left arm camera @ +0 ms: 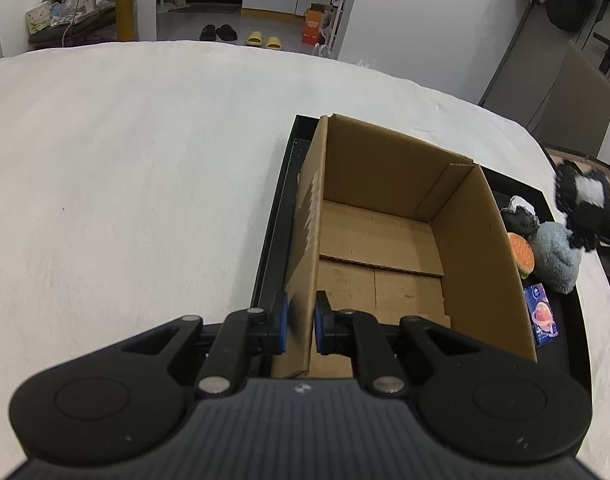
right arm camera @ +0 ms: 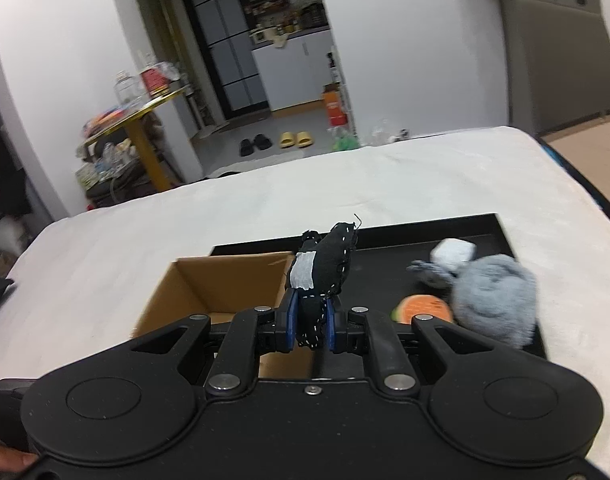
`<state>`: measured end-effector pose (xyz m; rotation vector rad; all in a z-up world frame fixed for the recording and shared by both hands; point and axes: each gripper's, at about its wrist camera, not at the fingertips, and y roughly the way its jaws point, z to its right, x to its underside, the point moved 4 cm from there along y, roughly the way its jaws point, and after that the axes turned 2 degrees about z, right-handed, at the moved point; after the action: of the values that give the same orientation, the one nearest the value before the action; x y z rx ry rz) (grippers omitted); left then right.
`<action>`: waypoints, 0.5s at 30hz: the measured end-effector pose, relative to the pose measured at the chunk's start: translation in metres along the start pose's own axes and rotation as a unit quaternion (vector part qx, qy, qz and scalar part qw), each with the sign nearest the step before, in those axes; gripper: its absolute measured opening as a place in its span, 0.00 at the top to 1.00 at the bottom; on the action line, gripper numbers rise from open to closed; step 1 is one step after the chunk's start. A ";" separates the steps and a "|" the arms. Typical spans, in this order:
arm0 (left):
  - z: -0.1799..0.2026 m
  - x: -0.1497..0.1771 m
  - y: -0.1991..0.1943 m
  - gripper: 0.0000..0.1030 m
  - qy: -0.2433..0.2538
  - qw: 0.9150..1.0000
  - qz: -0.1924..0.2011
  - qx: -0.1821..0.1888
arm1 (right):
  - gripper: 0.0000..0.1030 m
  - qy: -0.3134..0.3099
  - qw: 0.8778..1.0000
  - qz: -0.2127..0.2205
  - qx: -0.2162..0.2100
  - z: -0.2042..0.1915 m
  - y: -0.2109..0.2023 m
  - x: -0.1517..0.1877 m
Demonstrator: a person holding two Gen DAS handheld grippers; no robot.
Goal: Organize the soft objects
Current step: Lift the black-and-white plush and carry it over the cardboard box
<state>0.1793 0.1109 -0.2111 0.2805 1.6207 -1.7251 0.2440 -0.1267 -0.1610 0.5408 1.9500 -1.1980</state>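
An open, empty cardboard box (left arm camera: pixel 385 240) stands on a black tray (left arm camera: pixel 273 232). My left gripper (left arm camera: pixel 301 320) is shut on the box's near left wall. My right gripper (right arm camera: pixel 311 322) is shut on a black felt toy with a white patch (right arm camera: pixel 321 272), held above the tray beside the box (right arm camera: pixel 221 292); it also shows at the right edge of the left wrist view (left arm camera: pixel 581 200). On the tray right of the box lie a grey plush (right arm camera: pixel 493 300), an orange-slice toy (right arm camera: pixel 425 308), a dark plush (left arm camera: pixel 519 218) and a blue carton (left arm camera: pixel 541 316).
The tray (right arm camera: pixel 485 228) rests on a white cloth-covered table (left arm camera: pixel 125 200). Beyond the table are a cluttered yellow side table (right arm camera: pixel 145 128), slippers on the floor (right arm camera: pixel 277 142) and a doorway.
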 end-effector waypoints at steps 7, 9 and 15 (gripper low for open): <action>-0.002 -0.003 0.002 0.88 -0.002 1.000 -0.013 0.006 | 0.86 -0.030 0.999 -0.016 -0.027 -0.034 0.014 0.000; -0.003 -0.004 0.003 0.88 -0.005 1.000 -0.016 0.007 | 0.86 -0.041 0.998 -0.024 -0.033 -0.042 0.018 0.002; -0.003 -0.004 0.005 0.88 -0.015 1.000 -0.020 0.009 | 0.86 -0.063 0.996 -0.052 -0.040 -0.058 0.027 0.007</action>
<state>0.1842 0.1157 -0.2137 0.2297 1.5999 -1.7667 0.2357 -0.0632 -0.1669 0.3185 1.9280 -1.1828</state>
